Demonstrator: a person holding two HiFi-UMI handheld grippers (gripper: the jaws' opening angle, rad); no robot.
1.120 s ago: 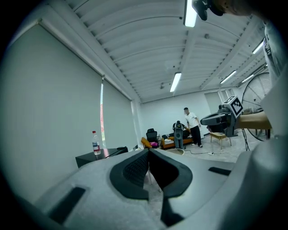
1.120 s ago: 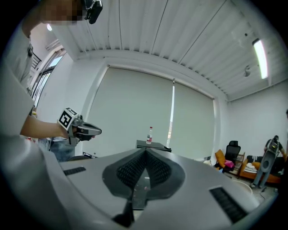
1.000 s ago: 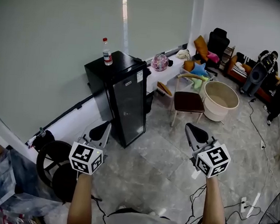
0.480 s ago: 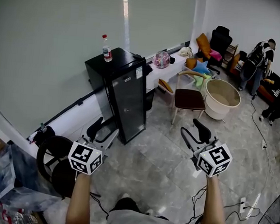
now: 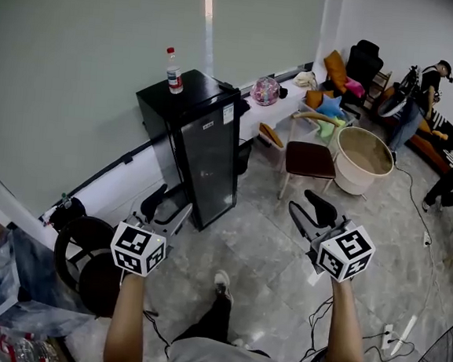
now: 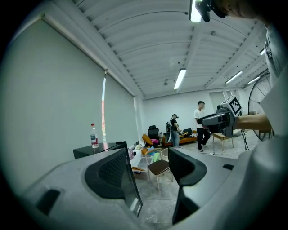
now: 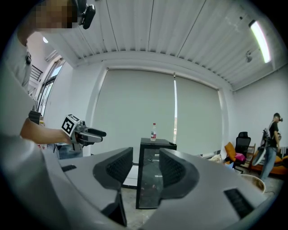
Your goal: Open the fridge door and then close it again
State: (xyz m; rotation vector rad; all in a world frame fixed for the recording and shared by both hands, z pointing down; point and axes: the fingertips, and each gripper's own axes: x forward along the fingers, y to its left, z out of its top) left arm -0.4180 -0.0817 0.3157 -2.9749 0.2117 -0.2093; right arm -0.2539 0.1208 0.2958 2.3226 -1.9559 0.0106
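- Two grippers are up in front of you, both well short of the black fridge (image 5: 207, 160). It stands with its door closed against the wall, and a water bottle (image 5: 174, 71) is upright on its top.
- Your left gripper (image 5: 166, 208) has its fingers (image 6: 108, 173) wide apart, having just been opening, with nothing between them.
- Your right gripper (image 5: 308, 212) has its fingers (image 7: 176, 171) apart too. They have just been closing in a little on empty air.
- Your right gripper view faces the fridge's dark glass door.
- Beside the fridge stand a chair (image 5: 307, 161) and a round tub (image 5: 364, 159).
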